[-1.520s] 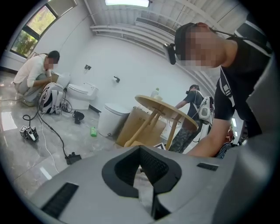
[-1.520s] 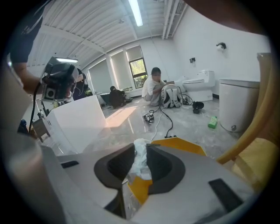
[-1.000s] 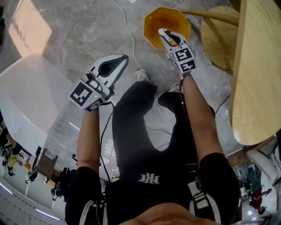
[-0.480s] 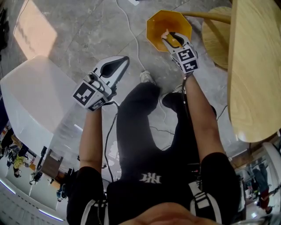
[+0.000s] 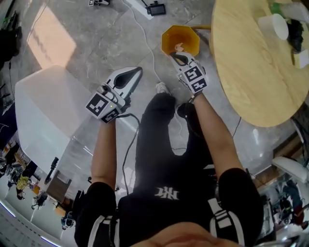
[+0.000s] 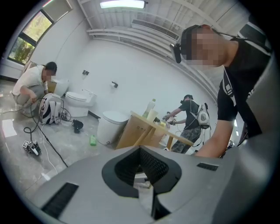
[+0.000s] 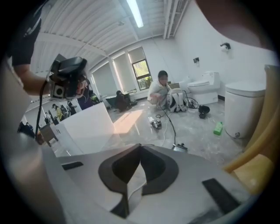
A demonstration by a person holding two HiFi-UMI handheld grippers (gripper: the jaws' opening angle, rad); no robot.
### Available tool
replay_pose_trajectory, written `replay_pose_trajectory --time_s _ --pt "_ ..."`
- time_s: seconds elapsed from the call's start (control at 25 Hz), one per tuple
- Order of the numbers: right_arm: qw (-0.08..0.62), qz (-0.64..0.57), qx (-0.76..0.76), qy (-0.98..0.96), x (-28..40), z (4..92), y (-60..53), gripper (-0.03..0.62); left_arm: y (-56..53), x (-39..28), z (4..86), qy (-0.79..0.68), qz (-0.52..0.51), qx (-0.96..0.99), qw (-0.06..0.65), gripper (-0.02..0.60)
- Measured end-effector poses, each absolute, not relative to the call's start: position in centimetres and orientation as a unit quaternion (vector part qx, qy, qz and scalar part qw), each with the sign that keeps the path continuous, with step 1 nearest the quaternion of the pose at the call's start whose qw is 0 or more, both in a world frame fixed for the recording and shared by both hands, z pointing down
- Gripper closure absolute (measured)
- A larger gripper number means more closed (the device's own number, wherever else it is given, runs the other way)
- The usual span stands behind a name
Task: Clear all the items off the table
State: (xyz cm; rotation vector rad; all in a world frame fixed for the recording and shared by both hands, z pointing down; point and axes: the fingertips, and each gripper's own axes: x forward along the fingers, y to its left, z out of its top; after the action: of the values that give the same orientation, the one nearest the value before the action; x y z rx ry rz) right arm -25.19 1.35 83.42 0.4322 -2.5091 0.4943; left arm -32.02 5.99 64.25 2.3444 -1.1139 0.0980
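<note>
Left tongs (image 5: 136, 70) closed, empty; right tongs (image 5: 174, 55) just closed near orange bin (image 5: 186, 35).

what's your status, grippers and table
Left gripper shut, empty. Right gripper jaws just closed, empty, by orange bin. Table not cleared: white cup, dark clutter. Nothing seen blocking the reach.

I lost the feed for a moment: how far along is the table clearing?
Done: something pale lies in the orange octagonal bin. In hand: nothing; the right gripper, its fingers just closed, and the left gripper are both shut and empty. Left: the round wooden table carries a white cup, a green item and a dark item.
</note>
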Motion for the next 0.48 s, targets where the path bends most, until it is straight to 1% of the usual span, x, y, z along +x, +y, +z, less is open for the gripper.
replay_pose_trajectory --time_s 0.16,0.24,0.36,0.48 --pt "0.209 0.181 0.122 -0.953 -28.3 69.9 5.7 0.589 6.0 -32.2 56.1 -0.420 0.022 0.868 0.264 0.569" --pt "0.182 0.164 0.116 -0.963 -28.6 62.9 6.3 0.589 4.7 -32.0 51.7 -0.418 0.006 0.873 0.252 0.569" --pt "0.144 0.142 0.136 -0.970 -26.4 53.6 5.4 0.589 2.7 -30.7 45.5 -0.407 -0.017 0.883 0.233 0.569" --pt "0.110 0.120 0.169 -0.972 -21.8 45.7 4.1 0.589 1.7 -28.3 40.4 -0.381 -0.016 0.900 0.213 0.569"
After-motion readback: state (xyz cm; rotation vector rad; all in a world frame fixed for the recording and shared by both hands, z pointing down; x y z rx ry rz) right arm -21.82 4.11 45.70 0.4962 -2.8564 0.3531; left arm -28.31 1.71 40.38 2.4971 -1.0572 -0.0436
